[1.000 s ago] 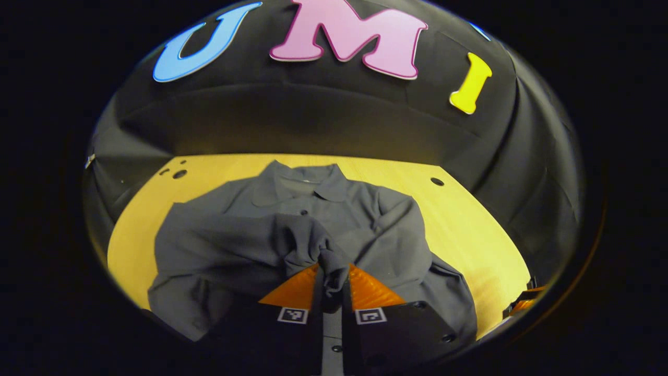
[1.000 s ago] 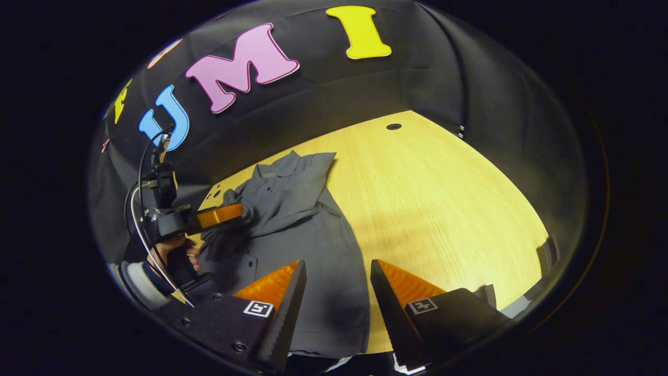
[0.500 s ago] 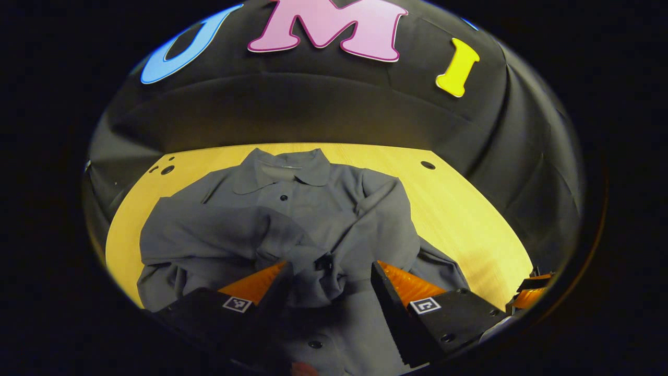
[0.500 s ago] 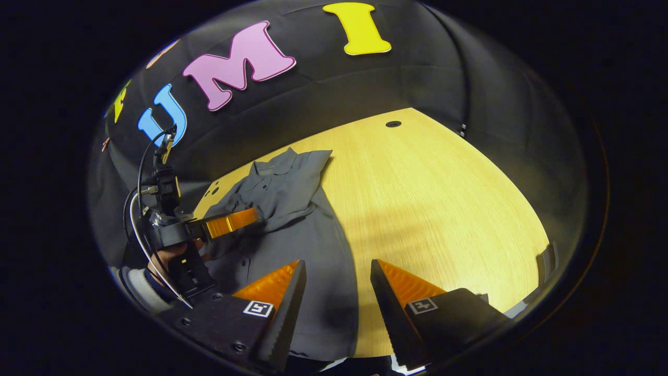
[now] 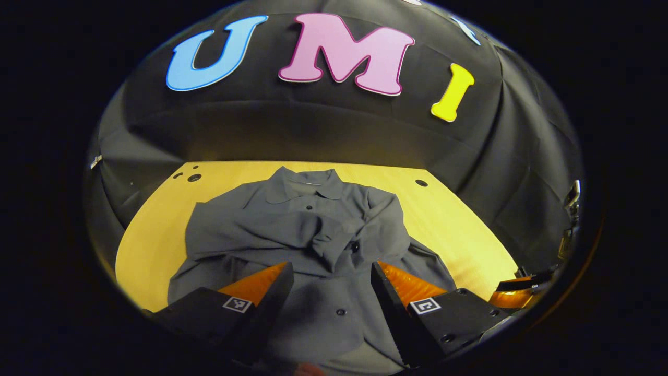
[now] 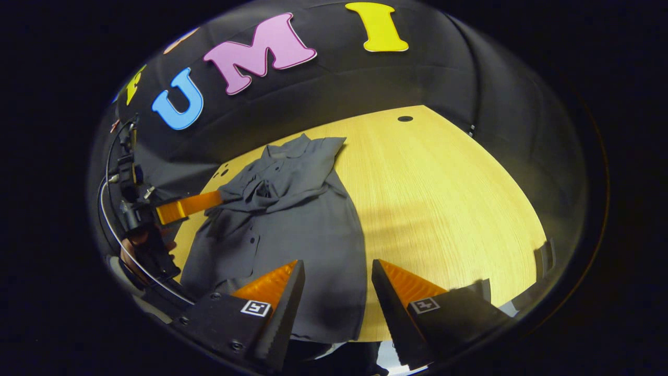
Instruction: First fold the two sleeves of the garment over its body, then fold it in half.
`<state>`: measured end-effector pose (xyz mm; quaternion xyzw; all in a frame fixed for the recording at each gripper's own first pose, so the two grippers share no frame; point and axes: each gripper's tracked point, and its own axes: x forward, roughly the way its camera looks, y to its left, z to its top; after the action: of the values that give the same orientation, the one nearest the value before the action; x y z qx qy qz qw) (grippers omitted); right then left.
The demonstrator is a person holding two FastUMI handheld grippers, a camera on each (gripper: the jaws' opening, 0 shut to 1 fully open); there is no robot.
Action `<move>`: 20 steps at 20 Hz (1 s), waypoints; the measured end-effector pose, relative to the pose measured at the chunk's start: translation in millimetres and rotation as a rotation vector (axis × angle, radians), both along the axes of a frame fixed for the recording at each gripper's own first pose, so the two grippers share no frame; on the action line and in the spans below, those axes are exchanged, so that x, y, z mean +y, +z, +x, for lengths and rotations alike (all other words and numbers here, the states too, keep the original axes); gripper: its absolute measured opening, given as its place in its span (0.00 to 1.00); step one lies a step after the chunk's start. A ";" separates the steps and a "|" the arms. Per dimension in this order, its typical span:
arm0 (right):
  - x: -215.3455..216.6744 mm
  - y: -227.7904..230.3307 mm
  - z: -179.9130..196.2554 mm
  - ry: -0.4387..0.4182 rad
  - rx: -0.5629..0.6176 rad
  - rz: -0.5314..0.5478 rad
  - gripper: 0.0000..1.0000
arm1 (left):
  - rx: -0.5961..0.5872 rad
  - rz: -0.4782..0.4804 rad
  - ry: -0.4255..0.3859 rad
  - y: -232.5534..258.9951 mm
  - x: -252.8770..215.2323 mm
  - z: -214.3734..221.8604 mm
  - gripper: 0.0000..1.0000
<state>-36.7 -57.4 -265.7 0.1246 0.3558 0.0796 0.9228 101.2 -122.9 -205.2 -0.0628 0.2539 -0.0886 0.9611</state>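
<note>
The grey garment (image 5: 313, 245) lies flat on the wooden worktop (image 6: 443, 198), both sleeves folded across its body, collar at 12 o'clock. The left gripper (image 5: 331, 282) hovers above the lower body, fingers spread, holding nothing. The right gripper (image 6: 334, 287) hangs over the hem, fingers spread, holding nothing.

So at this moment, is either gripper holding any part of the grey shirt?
Nothing is held. The left gripper and right gripper are both open above the grey button-up shirt, sleeves lying across its body.
</note>
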 end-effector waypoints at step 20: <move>18.3 -76.2 -67.2 0.023 0.202 -0.143 0.84 | 0.342 0.177 0.249 -134.3 225.6 -170.1 0.94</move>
<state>-103.8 -39.1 -341.9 0.0618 0.4530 0.0516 0.8878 -68.9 102.7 -339.6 -0.0232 0.4103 0.0651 0.9094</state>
